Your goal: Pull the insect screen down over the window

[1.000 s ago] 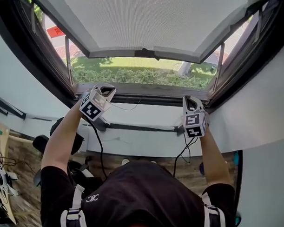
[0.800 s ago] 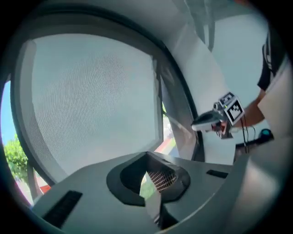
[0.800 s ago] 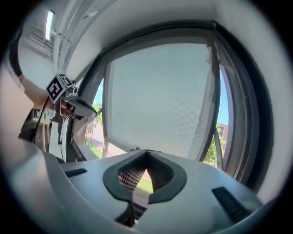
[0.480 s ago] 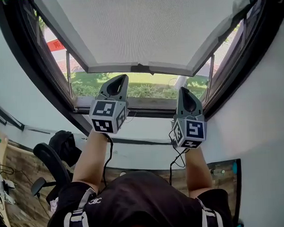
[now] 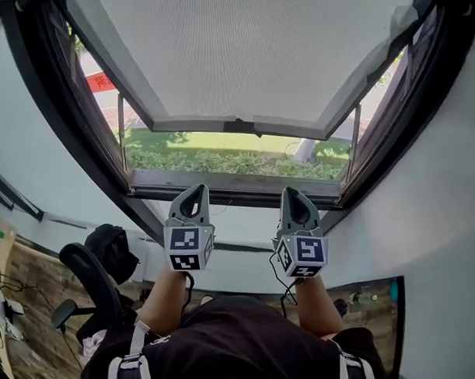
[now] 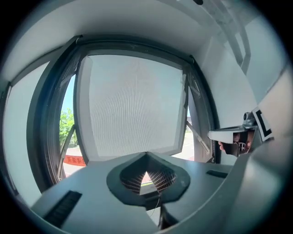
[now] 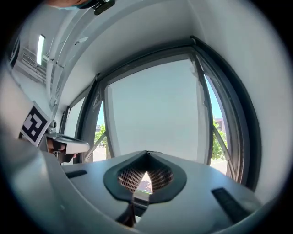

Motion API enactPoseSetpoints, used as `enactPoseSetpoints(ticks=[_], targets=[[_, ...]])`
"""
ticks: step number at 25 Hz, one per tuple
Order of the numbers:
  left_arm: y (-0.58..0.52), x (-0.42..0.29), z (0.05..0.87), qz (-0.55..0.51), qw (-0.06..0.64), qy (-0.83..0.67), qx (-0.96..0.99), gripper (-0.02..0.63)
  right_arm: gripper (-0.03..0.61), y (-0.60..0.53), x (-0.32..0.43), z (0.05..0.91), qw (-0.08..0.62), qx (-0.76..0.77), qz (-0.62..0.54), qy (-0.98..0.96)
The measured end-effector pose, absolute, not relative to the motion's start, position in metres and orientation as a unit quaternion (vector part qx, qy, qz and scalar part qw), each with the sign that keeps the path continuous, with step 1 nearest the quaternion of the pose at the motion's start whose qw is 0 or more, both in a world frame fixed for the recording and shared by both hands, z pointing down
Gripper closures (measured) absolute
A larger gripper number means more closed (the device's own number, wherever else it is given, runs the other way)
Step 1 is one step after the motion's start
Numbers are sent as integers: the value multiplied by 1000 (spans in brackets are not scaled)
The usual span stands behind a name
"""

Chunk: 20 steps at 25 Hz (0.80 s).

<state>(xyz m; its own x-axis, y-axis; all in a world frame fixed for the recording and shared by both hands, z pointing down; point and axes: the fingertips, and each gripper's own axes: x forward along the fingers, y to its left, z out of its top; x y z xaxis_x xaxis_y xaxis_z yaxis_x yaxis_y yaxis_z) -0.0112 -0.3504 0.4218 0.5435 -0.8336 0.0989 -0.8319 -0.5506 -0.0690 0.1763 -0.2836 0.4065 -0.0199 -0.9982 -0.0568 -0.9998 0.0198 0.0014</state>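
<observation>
Insect screen [image 5: 241,60] is hanging as pale grey mesh over the upper window [image 5: 238,196], its bottom bar [image 5: 243,127] leaving greenery [image 5: 221,158] showing below. Left tongs [image 5: 195,191] and right tongs [image 5: 290,194] are pointing toward it, both pressed together, pinching nothing.

head cam: sits above the person, faces forward and steeply down over the shoulders; takes in the window frame [image 5: 88,151], the insect screen [image 5: 241,60] and both claws low centre, left claw [image 5: 195,191] and right claw [image 5: 290,194]. left gripper view: rides the left claw, looks along its jaws at the screen from close in, right claw at its right edge. right gripper view: mirror of that, left claw at its left edge. all three share screen and frame
</observation>
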Motion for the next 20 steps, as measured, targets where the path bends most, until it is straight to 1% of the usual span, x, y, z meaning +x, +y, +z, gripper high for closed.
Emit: enactPoseSetpoints(ticks=[20], targets=[[-348, -11, 425, -53, 25, 465, -884, 598, 575, -296, 160, 414, 5, -701, 23, 712]])
